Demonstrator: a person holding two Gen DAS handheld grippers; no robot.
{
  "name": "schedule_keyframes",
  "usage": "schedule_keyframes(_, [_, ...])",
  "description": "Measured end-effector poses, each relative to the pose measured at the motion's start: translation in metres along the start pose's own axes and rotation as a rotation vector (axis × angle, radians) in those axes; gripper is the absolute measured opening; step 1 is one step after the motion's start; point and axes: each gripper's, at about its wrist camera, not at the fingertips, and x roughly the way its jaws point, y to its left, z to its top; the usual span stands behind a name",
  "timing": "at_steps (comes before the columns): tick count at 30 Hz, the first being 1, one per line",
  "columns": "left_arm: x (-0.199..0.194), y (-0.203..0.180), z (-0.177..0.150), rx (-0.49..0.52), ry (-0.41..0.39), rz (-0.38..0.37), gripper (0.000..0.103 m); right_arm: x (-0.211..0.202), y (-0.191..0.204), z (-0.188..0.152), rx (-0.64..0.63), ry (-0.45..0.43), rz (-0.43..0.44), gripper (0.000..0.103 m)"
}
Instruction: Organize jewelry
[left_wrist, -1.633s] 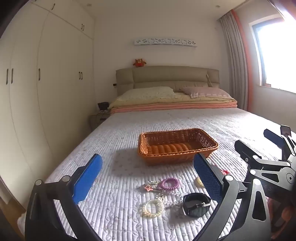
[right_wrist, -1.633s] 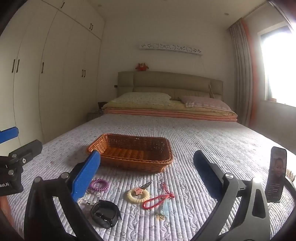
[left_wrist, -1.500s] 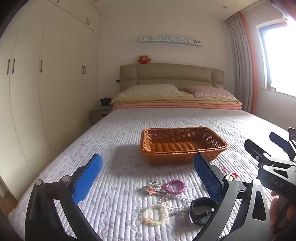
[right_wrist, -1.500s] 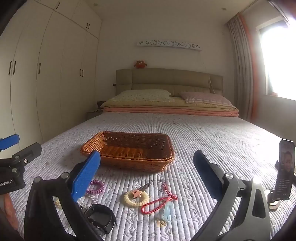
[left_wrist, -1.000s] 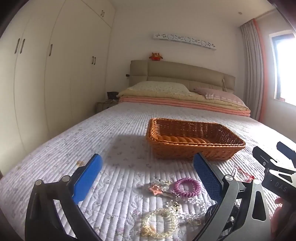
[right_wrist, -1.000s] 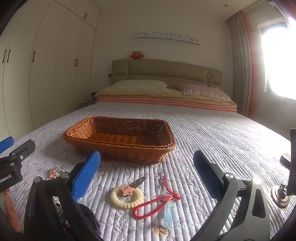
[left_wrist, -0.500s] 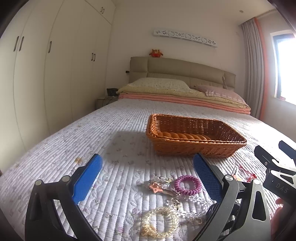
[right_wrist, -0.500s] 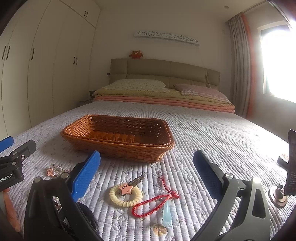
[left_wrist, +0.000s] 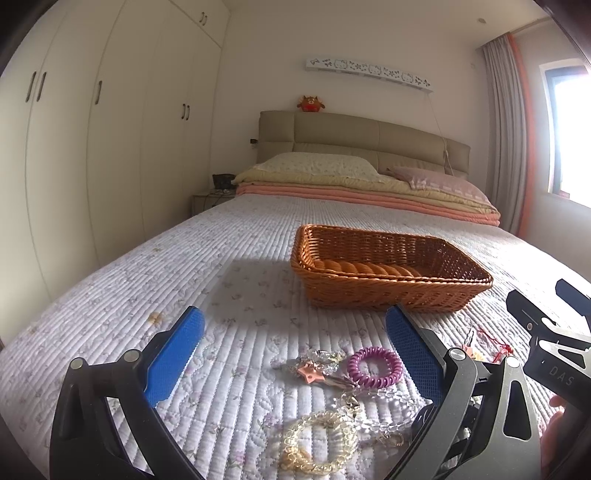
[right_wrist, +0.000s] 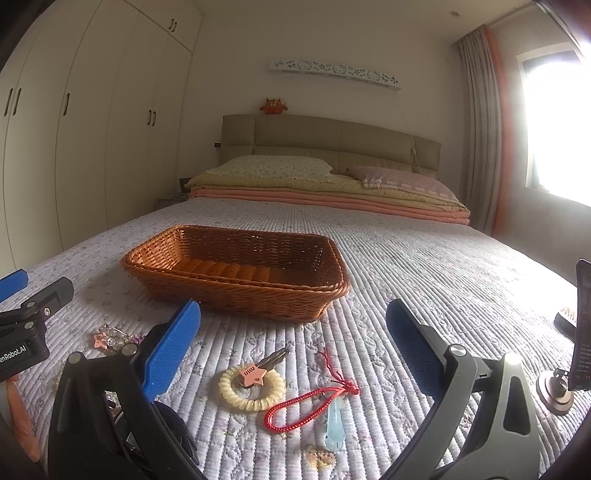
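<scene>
1. The left gripper (left_wrist: 295, 347) is seen at the bottom of the left wrist view, its blue fingers (left_wrist: 173, 356) spread wide with nothing held between them.
2. The right gripper (right_wrist: 293, 339) is seen at the bottom of the right wrist view, fingers (right_wrist: 171, 345) likewise spread wide and empty.
3. A wicker basket (left_wrist: 388, 295) is set on the bed (left_wrist: 240, 236), right of centre in the left wrist view; nothing can be made out inside it.
4. In the lower centre of the left wrist view, a purple coil band (left_wrist: 375, 366), a pink star charm (left_wrist: 309, 373) and a pale yellow beaded bracelet (left_wrist: 319, 441) lie on the quilt between the fingers, in front of the basket.
5. In the lower centre of the right wrist view, a cream coil band (right_wrist: 251, 387) with a pink star clip (right_wrist: 252, 373) on it lies beside a red cord (right_wrist: 310, 402); a pale blue clip (right_wrist: 334, 424) touches the cord.
6. A phone on a stand (right_wrist: 583, 332) is recorded at the right edge of the right wrist view.
</scene>
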Motion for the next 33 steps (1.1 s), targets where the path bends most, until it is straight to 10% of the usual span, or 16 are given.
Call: schedule_keyframes(33, [0.0038, -0.0011, -0.0011, -0.006, 0.018, -0.010, 0.095, 0.0037, 0.0018, -0.0013, -0.001, 0.008, 0.004, 0.096])
